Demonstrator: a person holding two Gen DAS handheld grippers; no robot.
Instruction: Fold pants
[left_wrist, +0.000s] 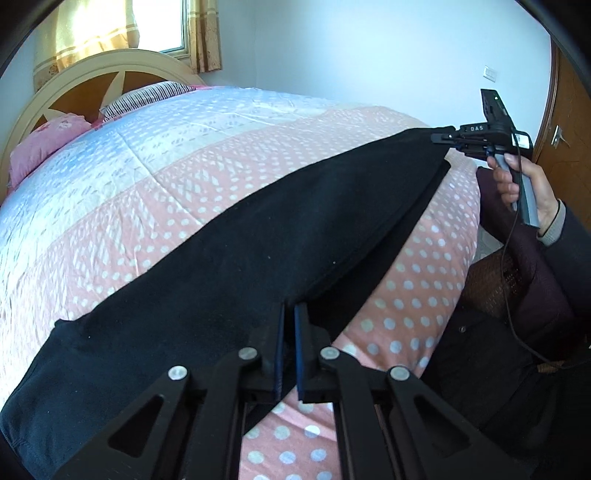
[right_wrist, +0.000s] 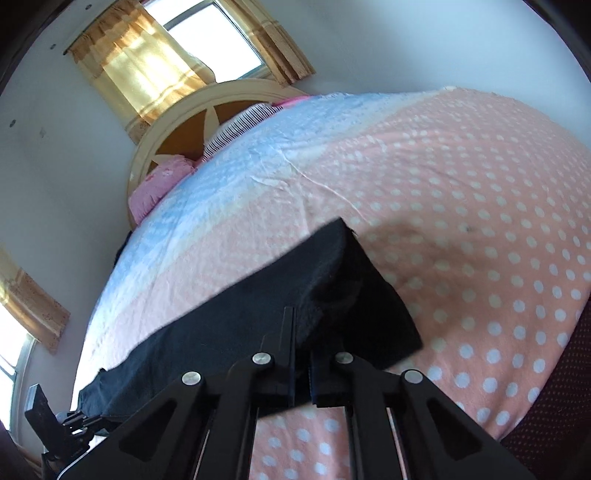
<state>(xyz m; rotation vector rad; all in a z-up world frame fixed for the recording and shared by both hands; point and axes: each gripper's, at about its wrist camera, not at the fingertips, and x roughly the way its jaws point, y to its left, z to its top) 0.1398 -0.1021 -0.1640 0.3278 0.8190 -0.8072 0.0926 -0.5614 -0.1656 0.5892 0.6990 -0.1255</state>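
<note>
Since both ends are pinched and lifted, the fold looks mid-way, not yet laid down.

Left wrist: left gripper (left_wrist: 290, 314) nearly closed on pants (left_wrist: 258, 251) at 6 o'clock; right gripper (left_wrist: 441, 137) clamps the far end at 2 o'clock, above the bed (left_wrist: 184, 155).

Right wrist: right gripper (right_wrist: 301, 332) closed on cloth; loose flap hangs at 3 o'clock, final fold remaining.

The pants (left_wrist: 229, 258) are stretching across the near part of the bed (left_wrist: 147, 177), held up at both ends — the left tool (left_wrist: 290, 317) is gripping one end, the right tool (left_wrist: 443, 138) the other. Behind them the bedspread is running back to the pillows (left_wrist: 48, 144), which are lying against the headboard (left_wrist: 92, 74) — a window (right_wrist: 207, 40) is sitting above it.
</note>
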